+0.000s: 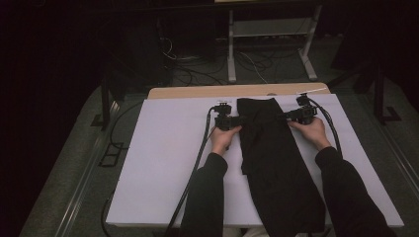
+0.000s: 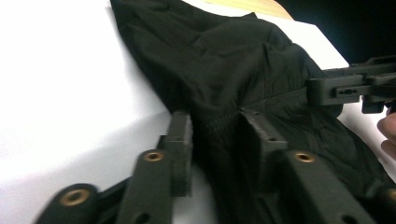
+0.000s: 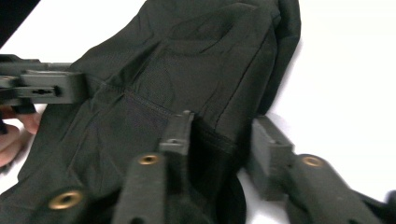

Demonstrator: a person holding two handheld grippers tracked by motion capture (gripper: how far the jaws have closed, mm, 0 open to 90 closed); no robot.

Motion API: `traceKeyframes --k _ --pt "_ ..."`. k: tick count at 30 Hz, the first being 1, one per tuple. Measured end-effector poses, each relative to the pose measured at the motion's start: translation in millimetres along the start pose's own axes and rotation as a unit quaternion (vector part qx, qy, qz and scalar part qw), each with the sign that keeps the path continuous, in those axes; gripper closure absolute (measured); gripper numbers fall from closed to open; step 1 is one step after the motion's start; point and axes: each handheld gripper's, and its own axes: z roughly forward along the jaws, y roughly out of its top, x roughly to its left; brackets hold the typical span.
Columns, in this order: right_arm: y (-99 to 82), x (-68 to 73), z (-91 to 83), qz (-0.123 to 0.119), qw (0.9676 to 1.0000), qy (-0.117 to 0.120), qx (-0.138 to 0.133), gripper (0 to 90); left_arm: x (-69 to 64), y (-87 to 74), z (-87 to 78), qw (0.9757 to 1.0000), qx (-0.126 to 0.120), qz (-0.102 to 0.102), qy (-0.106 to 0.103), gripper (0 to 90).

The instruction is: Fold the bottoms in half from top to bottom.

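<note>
A: Dim room, cables on the floor beyond; white sheet point(image 1: 168, 148) over a wooden table point(image 1: 197, 92).

B: And on the sheet?

A: Black garment point(image 1: 276, 168), long and narrow, lying right of centre, running from near the far edge down past the near edge. Looks like trousers folded lengthwise, though hard to be sure.

B: How far along?

A: Probably early in a fold. Lengthwise fold seemingly done, flat and fairly smooth; far end not yet lifted or brought over. Crosswise folds apparently left to do.

B: Grippers?

A: Left gripper point(image 1: 241, 120) at the garment's left edge near the far end, jaws partly closed, pinching a ridge of cloth along a seam, seen close in the left gripper view point(image 2: 215, 130). Right gripper point(image 1: 282, 117) opposite, at the right edge, jaws likewise narrowed, with the folded edge between them point(image 3: 219, 135); one pad against the cloth, the other perhaps just shy of it.

B: Both grasping, then?

A: Left yes; right most likely, not certain.
</note>
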Motion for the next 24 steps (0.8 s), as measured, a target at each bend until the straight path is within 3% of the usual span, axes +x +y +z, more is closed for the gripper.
traceKeyframes --k 3,7,14,18,24 --pt "-1.4 1.2 -0.5 -0.003 0.9999 -0.012 -0.009 76.6 0.9 0.0 0.0 1.0 0.0 -0.003 0.0 76.5" --pt "-2.3 3.4 -3.7 -0.004 0.9997 -0.007 -0.024 80.7 0.7 1.0 -1.5 1.0 -0.004 -0.002 -0.003 83.1" --pt "-5.3 6.3 -9.7 -0.002 0.9995 -0.006 -0.032 81.5 -8.7 1.3 -4.1 0.9997 -0.007 0.021 0.011 84.4" --pt "-11.2 8.5 -15.5 0.001 0.9992 -0.01 -0.039 82.0 -17.1 0.3 -7.3 0.9995 -0.016 0.027 0.004 84.5" --pt "-15.4 12.6 -26.3 -0.004 0.9989 0.004 -0.046 82.4 -22.0 -3.0 -12.9 0.9993 -0.022 0.03 -0.003 84.6"
